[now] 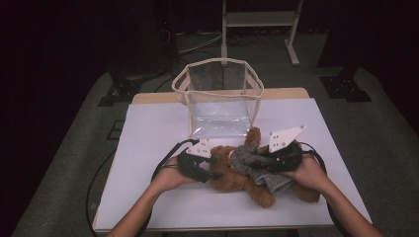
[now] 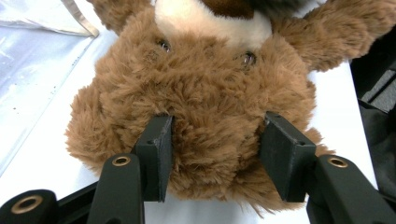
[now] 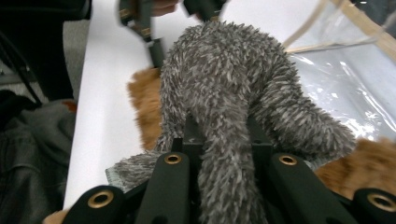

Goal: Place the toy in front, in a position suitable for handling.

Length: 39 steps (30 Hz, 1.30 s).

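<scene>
A brown teddy bear (image 1: 228,174) lies on its back on the white table (image 1: 148,148), head toward the left. My left gripper (image 1: 212,168) is shut on its head (image 2: 205,102), both pads (image 2: 159,149) sunk into the fur on either side. A grey fuzzy garment (image 1: 262,170) covers the bear's body. My right gripper (image 1: 262,160) is shut on a fold of that garment (image 3: 219,79), which bunches up between the jaws (image 3: 222,135). One bear arm (image 1: 254,136) sticks up toward the bag.
A clear plastic bag with beige trim (image 1: 188,79) stands open just behind the bear, and its wall (image 3: 336,70) is close to my right gripper. A metal rack (image 1: 259,19) stands on the floor beyond the table. Dark cloth (image 3: 28,140) hangs off the near edge.
</scene>
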Each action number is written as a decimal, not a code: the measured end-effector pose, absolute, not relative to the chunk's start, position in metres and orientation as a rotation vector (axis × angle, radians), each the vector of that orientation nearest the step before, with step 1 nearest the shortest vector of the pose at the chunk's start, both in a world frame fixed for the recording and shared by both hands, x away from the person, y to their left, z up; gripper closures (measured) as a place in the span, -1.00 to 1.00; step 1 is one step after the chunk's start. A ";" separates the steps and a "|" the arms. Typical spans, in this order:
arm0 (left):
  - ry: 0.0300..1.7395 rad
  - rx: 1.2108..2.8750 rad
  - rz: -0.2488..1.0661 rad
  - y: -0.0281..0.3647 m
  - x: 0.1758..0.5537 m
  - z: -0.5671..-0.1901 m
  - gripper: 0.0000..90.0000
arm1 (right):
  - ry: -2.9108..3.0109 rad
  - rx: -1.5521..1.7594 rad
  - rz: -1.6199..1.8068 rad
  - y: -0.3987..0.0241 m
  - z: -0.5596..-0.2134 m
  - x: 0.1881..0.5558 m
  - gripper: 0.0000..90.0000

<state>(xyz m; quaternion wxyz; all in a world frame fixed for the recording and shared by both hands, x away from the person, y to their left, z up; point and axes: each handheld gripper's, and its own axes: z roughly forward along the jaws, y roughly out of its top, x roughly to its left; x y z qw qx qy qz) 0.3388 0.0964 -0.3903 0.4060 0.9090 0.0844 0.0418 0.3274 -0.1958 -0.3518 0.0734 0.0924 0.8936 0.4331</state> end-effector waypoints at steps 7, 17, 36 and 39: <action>0.202 2.286 0.124 0.099 0.339 -0.384 -0.09 | 2.721 0.357 1.329 -0.204 -0.361 0.339 0.67; 0.160 2.290 0.112 0.083 0.340 -0.382 -0.14 | 2.743 0.362 1.371 -0.210 -0.361 0.329 0.67; 0.132 2.260 0.108 0.088 0.325 -0.384 -0.14 | 2.805 0.407 1.387 -0.200 -0.365 0.348 0.67; 0.125 2.268 0.096 0.086 0.325 -0.386 -0.09 | 2.806 0.392 1.376 -0.197 -0.360 0.349 0.67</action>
